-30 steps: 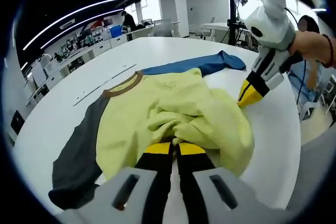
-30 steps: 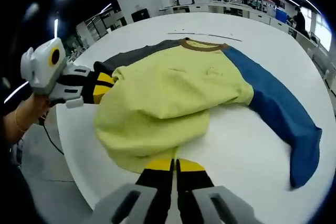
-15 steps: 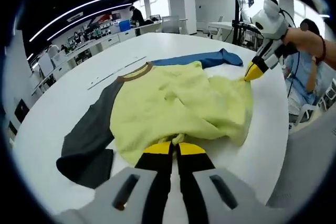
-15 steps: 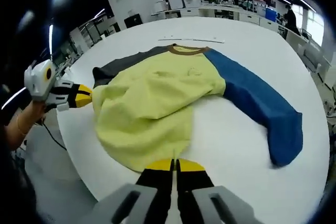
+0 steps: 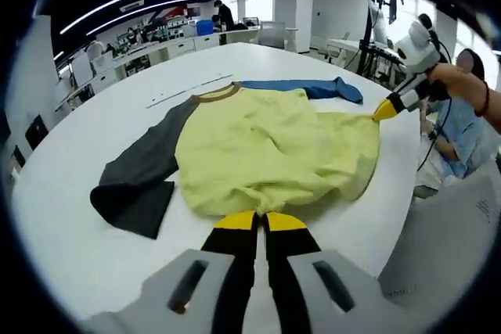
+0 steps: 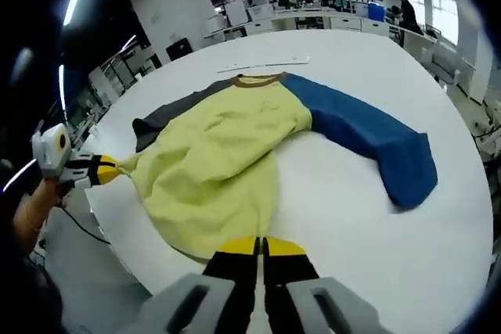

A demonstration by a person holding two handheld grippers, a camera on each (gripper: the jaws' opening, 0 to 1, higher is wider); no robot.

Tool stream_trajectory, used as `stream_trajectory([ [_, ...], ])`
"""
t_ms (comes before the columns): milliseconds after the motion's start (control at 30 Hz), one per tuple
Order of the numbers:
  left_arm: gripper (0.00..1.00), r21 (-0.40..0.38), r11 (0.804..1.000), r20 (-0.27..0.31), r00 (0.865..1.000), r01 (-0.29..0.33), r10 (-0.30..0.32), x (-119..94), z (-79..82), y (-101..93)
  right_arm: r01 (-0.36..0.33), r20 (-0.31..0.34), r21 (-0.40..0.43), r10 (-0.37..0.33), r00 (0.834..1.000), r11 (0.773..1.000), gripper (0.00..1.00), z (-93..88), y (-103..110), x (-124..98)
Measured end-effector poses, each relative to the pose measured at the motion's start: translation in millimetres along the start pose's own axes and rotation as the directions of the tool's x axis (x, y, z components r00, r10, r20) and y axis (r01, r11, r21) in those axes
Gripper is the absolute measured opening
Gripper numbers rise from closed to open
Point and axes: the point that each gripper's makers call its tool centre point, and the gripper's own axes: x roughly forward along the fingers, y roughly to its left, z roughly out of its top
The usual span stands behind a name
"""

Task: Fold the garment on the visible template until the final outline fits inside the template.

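Lying flat on white bench (image 6: 438, 256): garment (image 5: 266, 154), yellow body, grey + blue sleeves. Left gripper (image 5: 261, 217), right gripper (image 6: 261, 242): fingers pinching hem corners.

One garment (image 5: 270, 150) (two sleeves), two grippers, one table (image 5: 70, 232).

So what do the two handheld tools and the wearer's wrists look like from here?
Each claw has black jaws with yellow tips on a grey body. The other tool shows a white head with a round lens. A dark bracelet is on one wrist, a thin bangle on the other.
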Motion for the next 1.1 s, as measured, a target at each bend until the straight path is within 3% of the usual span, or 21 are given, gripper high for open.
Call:
stream_trajectory([
  [167, 0.00, -0.038, 0.999, -0.013, 1.000, 0.005, -0.006, -10, -14.7, -3.7, 0.021, -0.004, 0.015, -0.021, 1.000, 1.000, 0.00, -3.2, -1, -4],
  [267, 0.00, -0.079, 0.997, -0.049, 0.999, 0.016, -0.020, -11, -27.0, -5.9, 0.047, 0.009, 0.013, -0.047, 0.999, 0.999, 0.00, -2.2, -2, -8],
  [867, 0.00, -0.189, 0.982, -0.113, 0.993, -0.003, -0.019, -29, -51.3, -3.7, 0.094, 0.037, 0.096, -0.098, 0.995, 0.991, 0.00, -18.4, -10, -17],
  [1100, 0.00, -0.206, 0.979, -0.158, 0.987, -0.007, -0.026, -30, -65.8, -8.9, 0.118, 0.025, 0.129, -0.122, 0.992, 0.985, 0.00, -38.9, -16, -18],
])
